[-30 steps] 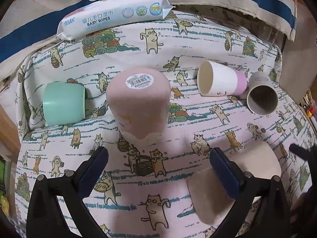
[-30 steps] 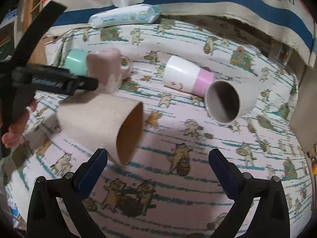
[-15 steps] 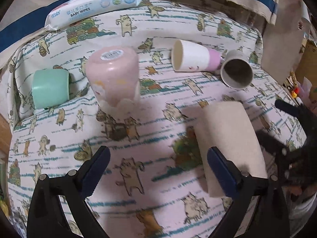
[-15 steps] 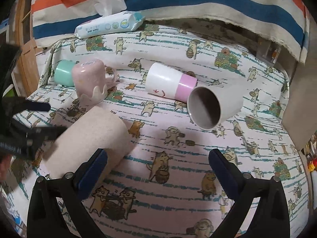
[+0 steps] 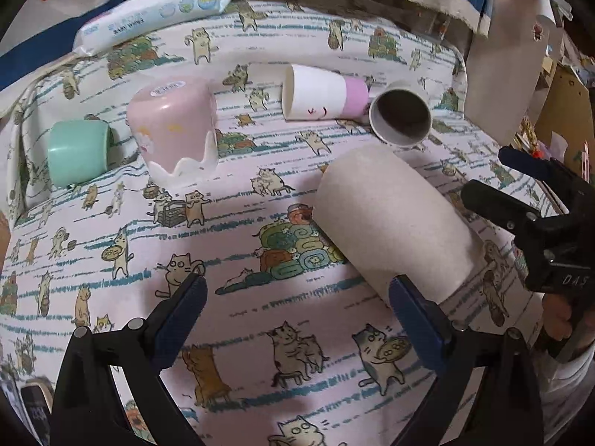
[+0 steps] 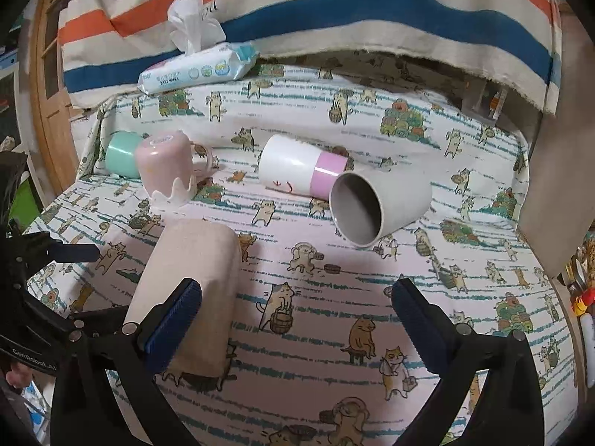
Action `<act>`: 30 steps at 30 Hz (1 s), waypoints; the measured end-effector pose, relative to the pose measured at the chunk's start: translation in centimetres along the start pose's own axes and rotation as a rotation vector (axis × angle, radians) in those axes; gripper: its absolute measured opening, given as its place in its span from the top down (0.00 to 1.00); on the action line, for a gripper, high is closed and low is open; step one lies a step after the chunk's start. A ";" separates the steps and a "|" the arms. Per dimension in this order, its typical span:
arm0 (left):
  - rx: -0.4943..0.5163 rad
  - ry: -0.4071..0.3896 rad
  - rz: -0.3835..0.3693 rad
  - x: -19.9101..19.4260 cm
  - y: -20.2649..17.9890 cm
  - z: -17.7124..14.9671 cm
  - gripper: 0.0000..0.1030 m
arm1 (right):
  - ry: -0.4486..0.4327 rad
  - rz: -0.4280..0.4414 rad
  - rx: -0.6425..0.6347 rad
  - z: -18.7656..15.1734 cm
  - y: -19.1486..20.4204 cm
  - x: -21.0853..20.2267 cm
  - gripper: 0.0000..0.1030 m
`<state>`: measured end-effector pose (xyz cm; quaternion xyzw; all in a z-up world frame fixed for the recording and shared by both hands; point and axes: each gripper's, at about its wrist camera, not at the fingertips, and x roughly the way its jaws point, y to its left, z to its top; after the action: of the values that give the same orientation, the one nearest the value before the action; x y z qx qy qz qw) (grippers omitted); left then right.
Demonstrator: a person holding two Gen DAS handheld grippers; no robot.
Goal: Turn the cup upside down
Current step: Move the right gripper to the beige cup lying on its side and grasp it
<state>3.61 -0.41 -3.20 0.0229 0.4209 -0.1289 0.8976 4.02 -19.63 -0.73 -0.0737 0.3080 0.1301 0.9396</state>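
Note:
A beige cup (image 5: 394,223) lies on its side on the cat-print cloth, also in the right wrist view (image 6: 193,290). A pink mug (image 5: 173,130) stands upside down at the left (image 6: 167,169). A mint cup (image 5: 78,152), a white-and-pink cup (image 5: 319,93) and a grey cup (image 5: 401,115) lie on their sides. My left gripper (image 5: 297,319) is open and empty, its right finger just in front of the beige cup. My right gripper (image 6: 297,319) is open and empty, its left finger in front of the beige cup.
A pack of baby wipes (image 6: 197,68) lies at the back against a striped cloth (image 6: 334,11). A cardboard panel (image 6: 557,156) stands at the right edge. The cloth-covered surface (image 5: 260,334) drops off at the left.
Both grippers have pulled back from the cups. The beige cup, near the right gripper a second ago, now lies still on the cloth between both grippers.

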 end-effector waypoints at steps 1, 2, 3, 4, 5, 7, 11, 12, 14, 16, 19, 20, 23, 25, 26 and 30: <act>-0.006 -0.017 0.008 -0.3 -0.1 -0.1 0.05 | -0.024 0.005 -0.002 -0.1 -0.2 -0.4 0.01; -0.015 -0.034 0.014 -0.6 -0.2 -0.3 0.05 | -0.064 0.008 -0.005 -0.2 -0.4 -1.0 0.00; -0.024 -0.049 0.015 -0.9 -0.3 -0.4 0.05 | -0.089 0.009 -0.008 -0.2 -0.6 -1.3 0.00; -0.032 -0.063 0.014 -1.2 -0.4 -0.5 0.05 | -0.118 0.010 -0.010 -0.2 -0.7 -1.7 0.00; -0.040 -0.078 0.015 -1.5 -0.6 -0.5 0.05 | -0.161 0.016 -0.013 -0.3 -1.0 -2.4 0.00; -0.051 -0.102 0.018 -1.9 -1.0 -0.7 0.05 | -0.231 0.023 -0.019 -0.4 -1.5 -3.2 0.00; -0.075 -0.163 0.032 -2.8 -2.0 -0.8 0.07 | -0.367 0.002 -0.046 -1.0 -2.5 -4.8 0.00; -0.079 -0.174 0.030 -2.9 -2.3 -0.8 0.07 | -0.394 -0.002 -0.052 -1.1 -2.7 -5.1 0.00; -0.087 -0.189 0.023 -3.0 -2.8 -0.9 0.07 | -0.436 -0.009 -0.055 -1.5 -3.3 -5.7 0.00; -0.095 -0.193 0.014 -2.9 -3.3 -0.8 0.07 | -0.453 0.000 -0.050 -1.8 -3.8 -5.9 0.00; -0.109 -0.194 -0.005 -2.8 -3.9 -0.7 0.07 | -0.442 0.009 -0.023 -2.1 -4.7 -6.1 0.00; -0.112 -0.198 -0.004 -2.9 -4.2 -0.8 0.07 | -0.435 0.013 -0.013 -2.3 -4.9 -6.1 0.00; -0.113 -0.220 0.015 -3.2 -4.7 -1.0 0.07 | -0.402 0.034 0.017 -2.6 -5.4 -6.0 0.00; -0.117 -0.242 0.041 -3.6 -4.8 -1.2 0.07 | -0.389 0.046 0.031 -3.0 -5.6 -6.1 0.00; -0.120 -0.252 0.053 -3.8 -4.7 -1.3 0.07 | -0.382 0.050 0.038 -3.3 -5.5 -6.3 0.00; -0.157 -0.274 0.085 -4.5 -3.6 -2.0 0.07 | -0.346 0.066 0.075 -3.7 -5.0 -6.7 0.00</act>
<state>-1.53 -2.60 -0.81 -0.0476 0.3017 -0.0595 0.9504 -1.81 -26.56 0.62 -0.0049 0.1484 0.1603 0.9758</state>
